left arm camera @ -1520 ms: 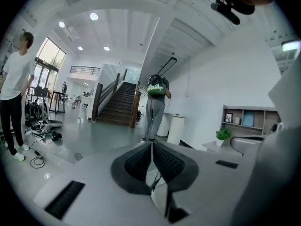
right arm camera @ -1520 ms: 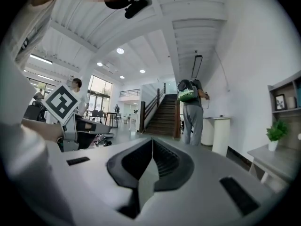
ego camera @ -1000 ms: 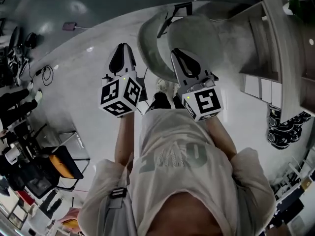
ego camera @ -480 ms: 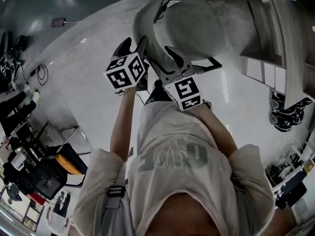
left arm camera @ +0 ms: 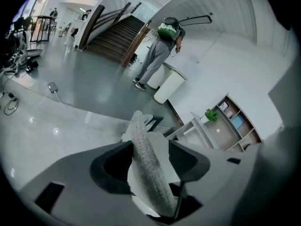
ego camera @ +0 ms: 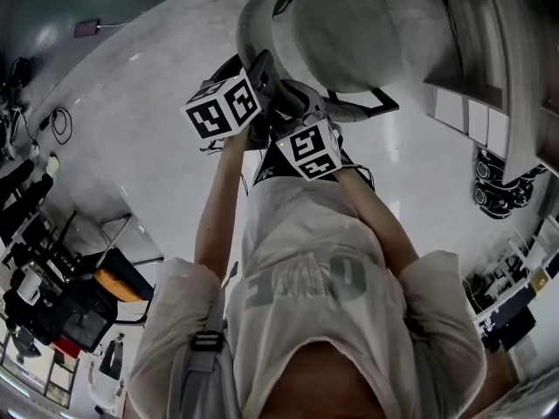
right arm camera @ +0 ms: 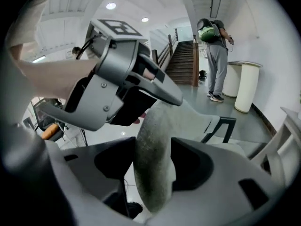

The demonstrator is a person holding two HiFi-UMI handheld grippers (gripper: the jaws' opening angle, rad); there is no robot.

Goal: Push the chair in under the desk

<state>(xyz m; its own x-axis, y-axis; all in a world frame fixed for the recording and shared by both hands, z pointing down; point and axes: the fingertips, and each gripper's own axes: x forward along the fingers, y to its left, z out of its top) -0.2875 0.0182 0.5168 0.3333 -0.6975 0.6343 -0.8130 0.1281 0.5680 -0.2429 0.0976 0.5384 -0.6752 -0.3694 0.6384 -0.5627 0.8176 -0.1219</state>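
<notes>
Both claws have closed in on the chair [ego camera: 349, 37]: your left gripper [left arm camera: 149, 147] and right gripper [right arm camera: 153, 147], jaws spread wide, straddle its backrest rim [ego camera: 251, 24] at upper centre, the desk [ego camera: 515, 68] lying beyond the seat, upper right.

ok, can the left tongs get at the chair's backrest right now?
Likely yes: the backrest sits edge-on between the open left tongs, and nothing is in the way.

Staircase [left arm camera: 112, 36], backpacked person [left arm camera: 157, 53], white bin [left arm camera: 170, 86]
</notes>
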